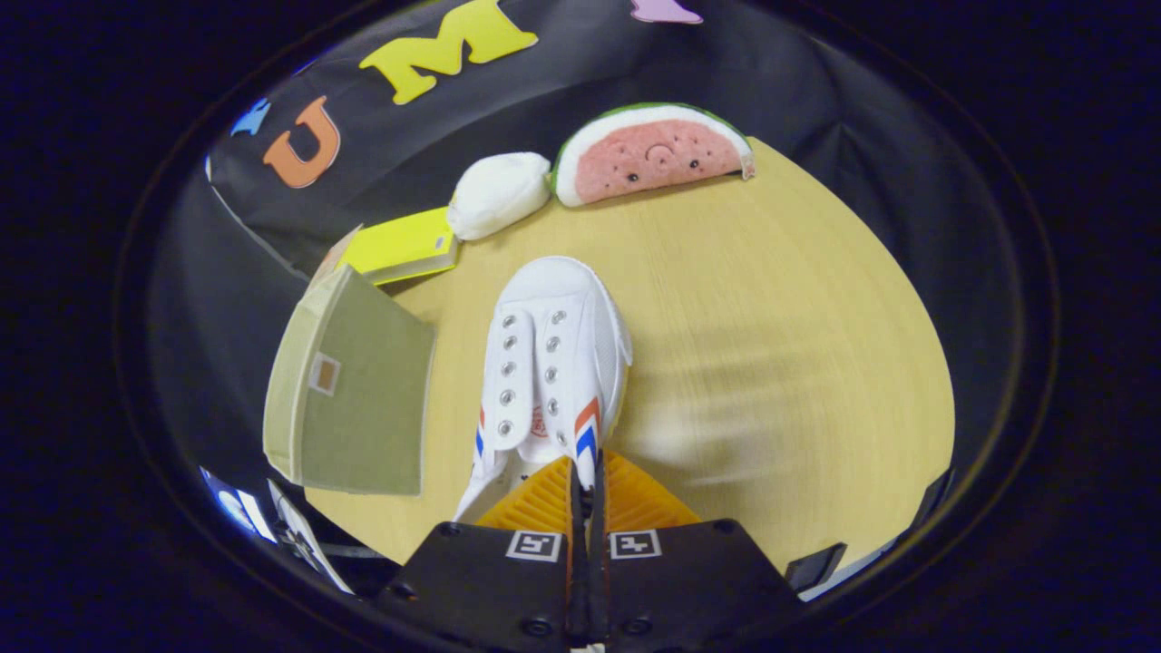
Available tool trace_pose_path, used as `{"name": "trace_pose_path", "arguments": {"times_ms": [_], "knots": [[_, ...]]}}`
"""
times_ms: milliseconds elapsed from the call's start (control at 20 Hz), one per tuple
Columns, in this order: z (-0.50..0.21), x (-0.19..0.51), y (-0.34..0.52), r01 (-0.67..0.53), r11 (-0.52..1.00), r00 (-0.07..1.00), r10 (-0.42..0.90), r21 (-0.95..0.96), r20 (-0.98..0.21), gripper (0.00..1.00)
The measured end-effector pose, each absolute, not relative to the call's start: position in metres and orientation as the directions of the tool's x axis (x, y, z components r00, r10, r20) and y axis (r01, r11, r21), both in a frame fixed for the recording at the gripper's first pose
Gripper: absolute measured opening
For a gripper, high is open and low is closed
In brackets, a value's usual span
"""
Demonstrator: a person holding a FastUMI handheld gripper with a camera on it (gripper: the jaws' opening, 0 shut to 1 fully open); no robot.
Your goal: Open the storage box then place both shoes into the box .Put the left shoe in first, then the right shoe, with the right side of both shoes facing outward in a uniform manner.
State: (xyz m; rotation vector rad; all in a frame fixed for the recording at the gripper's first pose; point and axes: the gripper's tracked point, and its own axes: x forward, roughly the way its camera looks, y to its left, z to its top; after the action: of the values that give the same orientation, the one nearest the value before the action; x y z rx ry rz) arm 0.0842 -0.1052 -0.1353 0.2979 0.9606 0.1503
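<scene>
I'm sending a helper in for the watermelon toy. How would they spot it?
At the far edge of the wooden table, against the black cloth, beyond the white shoe pinched by the gripper. The watermelon toy is a pink half-round with green rind and a face, unlike the white plush beside it.

Even, soft indoor light falls from above my gripper (585, 485), whose fingers are pressed together on the white shoe's (553, 363) side wall. The wooden table (771, 299) ahead is bright, with no harsh glare. A smeared pale blur lies on the table just right of the shoe. Shadows are faint. Fisheye distortion bends the table's rim and dims the far surroundings; the watermelon plush (648, 154) beyond stays sharp.
</scene>
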Motion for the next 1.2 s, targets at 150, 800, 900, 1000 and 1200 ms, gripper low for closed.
{"name": "trace_pose_path", "arguments": {"times_ms": [150, 800, 900, 1000, 1200], "knots": [[-0.096, 0.075, -0.080, -0.013, 0.943, 0.615, 0.269, 0.331, -0.741, 0.06], [-0.017, 0.081, 0.070, -0.117, 0.953, 0.633, 0.289, 0.280, -0.718, 0.06], [-0.022, 0.086, 0.097, -0.139, 0.952, 0.619, 0.298, 0.272, -0.727, 0.06], [-0.024, 0.087, 0.119, -0.150, 0.949, 0.615, 0.308, 0.276, -0.726, 0.06], [-0.036, 0.094, 0.153, -0.145, 0.952, 0.620, 0.300, 0.270, -0.725, 0.06]]}}
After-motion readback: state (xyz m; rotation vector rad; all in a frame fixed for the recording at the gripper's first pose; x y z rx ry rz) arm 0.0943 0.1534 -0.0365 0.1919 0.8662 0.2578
